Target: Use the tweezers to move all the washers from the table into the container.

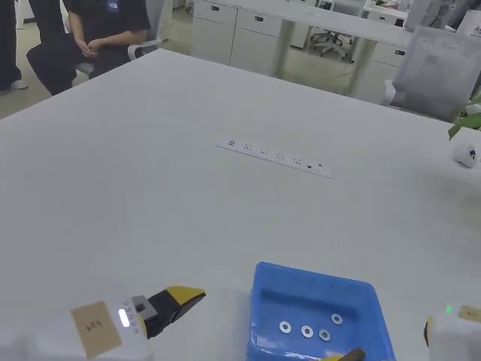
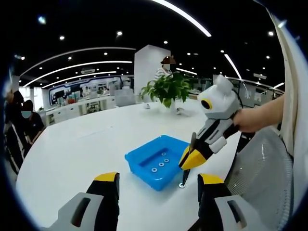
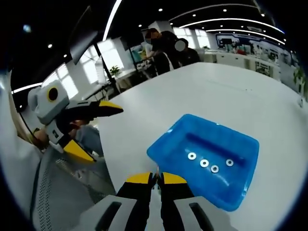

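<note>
My left gripper point(image 2: 159, 179) gapes wide; my right gripper point(image 3: 158, 177) pinches the tweezers point(image 2: 192, 142), whose tip blurs beside the tray point(image 2: 144, 174) holding four washers point(image 2: 160, 164).

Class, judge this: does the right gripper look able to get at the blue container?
Probably yes: the right gripper, shut on the tweezers, sits at the near wall of the blue container, whose top is open; the left gripper stands off to one side.

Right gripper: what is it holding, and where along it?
The right gripper has its tongs shut on the tweezers, partway along their length, tips pointing down beside the container. The left gripper is open, holding nothing.
</note>
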